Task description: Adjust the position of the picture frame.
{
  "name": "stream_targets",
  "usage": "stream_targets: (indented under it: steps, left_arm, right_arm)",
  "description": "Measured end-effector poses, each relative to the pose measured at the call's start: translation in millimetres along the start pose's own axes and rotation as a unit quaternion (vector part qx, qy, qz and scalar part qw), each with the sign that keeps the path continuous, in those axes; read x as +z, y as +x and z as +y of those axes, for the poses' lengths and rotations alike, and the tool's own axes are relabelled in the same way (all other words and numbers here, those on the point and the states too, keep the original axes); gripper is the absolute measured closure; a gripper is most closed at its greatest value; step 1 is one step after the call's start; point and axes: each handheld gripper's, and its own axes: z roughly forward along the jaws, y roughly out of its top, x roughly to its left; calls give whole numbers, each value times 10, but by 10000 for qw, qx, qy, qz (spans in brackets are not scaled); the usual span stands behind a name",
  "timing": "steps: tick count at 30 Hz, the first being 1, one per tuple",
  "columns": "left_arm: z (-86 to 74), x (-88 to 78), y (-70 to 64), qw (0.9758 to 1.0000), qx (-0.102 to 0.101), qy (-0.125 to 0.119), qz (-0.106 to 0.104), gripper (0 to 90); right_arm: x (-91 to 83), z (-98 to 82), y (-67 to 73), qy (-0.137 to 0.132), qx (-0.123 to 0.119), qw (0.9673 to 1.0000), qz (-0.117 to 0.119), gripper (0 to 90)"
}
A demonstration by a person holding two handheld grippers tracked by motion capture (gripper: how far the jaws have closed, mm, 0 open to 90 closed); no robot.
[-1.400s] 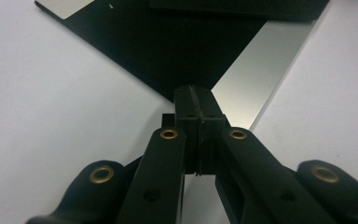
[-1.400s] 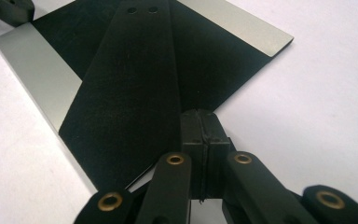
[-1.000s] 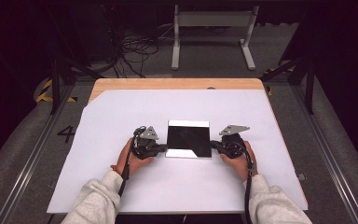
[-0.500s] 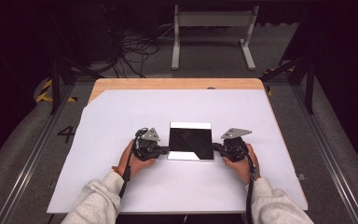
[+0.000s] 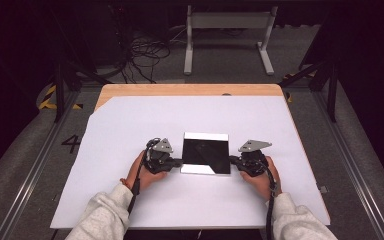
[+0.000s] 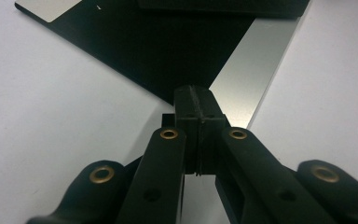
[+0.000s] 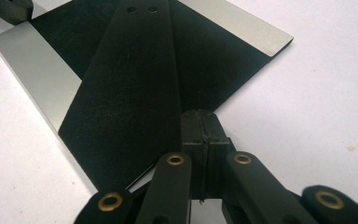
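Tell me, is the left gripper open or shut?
Shut: the left gripper has its jaws pressed together, tips at the black panel's edge.

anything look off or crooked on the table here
Nothing stands out. The flat black square panel with silvery strips along its near and far edges lies square on the white table sheet, undamaged. The left gripper and right gripper sit shut at its left and right edges. Nothing is spilled.

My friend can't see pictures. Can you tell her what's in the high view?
A person's left gripper and right gripper, both shut, meet opposite sides of a flat black square plate lying on a white table.
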Motion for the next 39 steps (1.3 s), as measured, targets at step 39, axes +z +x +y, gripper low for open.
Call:
stream_targets:
  steps: [39]
  left_arm:
    - [-3, 1, -96, 9998, 143, 67, -106, 900]
  right_arm:
    - [-68, -56, 31, 12, -152, 9999, 28, 900]
